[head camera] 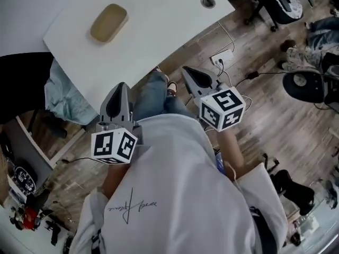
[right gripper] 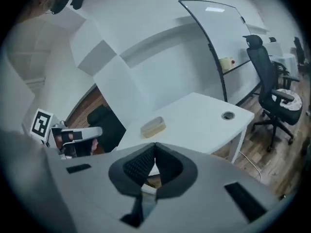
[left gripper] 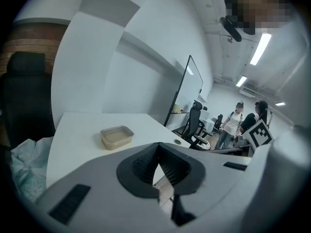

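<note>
I hold both grippers close to my body, short of a white desk (head camera: 159, 30). The left gripper (head camera: 119, 84) is shut with nothing in it, its tips just at the desk's near edge. The right gripper (head camera: 185, 69) is also shut and empty, over the wooden floor beside the desk's corner. A tan, lidded container (head camera: 108, 23) lies on the desk, well ahead of both grippers. It shows beyond the closed jaws in the left gripper view as the container (left gripper: 116, 137) and in the right gripper view as the container (right gripper: 153, 126).
The desk has a round cable hole (head camera: 207, 2) near its far corner. A black chair (head camera: 24, 91) with a pale cloth (head camera: 63, 99) stands at the left. Office chairs (head camera: 275, 1), cables and a power strip (head camera: 221, 59) lie on the floor at right. People (left gripper: 233, 125) stand far off.
</note>
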### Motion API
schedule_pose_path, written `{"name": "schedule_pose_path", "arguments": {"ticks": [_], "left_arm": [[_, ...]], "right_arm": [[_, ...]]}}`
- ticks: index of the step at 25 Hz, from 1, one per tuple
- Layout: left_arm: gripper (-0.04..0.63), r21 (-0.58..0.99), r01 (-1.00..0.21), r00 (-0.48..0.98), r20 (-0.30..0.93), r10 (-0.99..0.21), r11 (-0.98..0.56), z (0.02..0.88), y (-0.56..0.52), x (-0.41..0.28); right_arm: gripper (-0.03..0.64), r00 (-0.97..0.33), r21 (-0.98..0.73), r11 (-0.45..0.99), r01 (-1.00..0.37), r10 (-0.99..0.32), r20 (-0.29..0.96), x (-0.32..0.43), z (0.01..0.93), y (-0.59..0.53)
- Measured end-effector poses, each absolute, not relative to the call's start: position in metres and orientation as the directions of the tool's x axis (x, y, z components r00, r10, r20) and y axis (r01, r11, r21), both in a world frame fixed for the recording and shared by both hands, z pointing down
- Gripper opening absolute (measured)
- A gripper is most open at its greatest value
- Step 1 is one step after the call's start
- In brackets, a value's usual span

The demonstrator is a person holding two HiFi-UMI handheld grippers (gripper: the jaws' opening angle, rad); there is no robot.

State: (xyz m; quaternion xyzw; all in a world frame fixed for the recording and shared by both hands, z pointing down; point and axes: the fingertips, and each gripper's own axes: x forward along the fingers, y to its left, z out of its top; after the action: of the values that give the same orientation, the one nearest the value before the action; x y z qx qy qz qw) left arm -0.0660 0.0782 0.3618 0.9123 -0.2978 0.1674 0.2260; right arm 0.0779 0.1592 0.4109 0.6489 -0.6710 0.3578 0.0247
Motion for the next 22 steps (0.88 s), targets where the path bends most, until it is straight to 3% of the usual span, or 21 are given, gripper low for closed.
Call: {"name": "schedule_pose_path", "arguments": {"ticks": [10, 22], "left_arm": [[0.008, 0.37, -0.72, 0.693, 0.394, -0.603, -0.587, 0.369, 0.027, -0.052], [0.008, 0.35, -0.811, 0.584, 0.434, -0.686, -0.469, 0.387, -0.054, -0.05]], "right_arm": [[0.011, -0.318, -0.404, 0.097, -0.91, -0.789, 0.526, 0.09, 0.408, 0.084], [0.011, -0.501, -0.425, 0.299, -0.854, -0.692, 0.52, 0.102, 0.411, -0.009]]}}
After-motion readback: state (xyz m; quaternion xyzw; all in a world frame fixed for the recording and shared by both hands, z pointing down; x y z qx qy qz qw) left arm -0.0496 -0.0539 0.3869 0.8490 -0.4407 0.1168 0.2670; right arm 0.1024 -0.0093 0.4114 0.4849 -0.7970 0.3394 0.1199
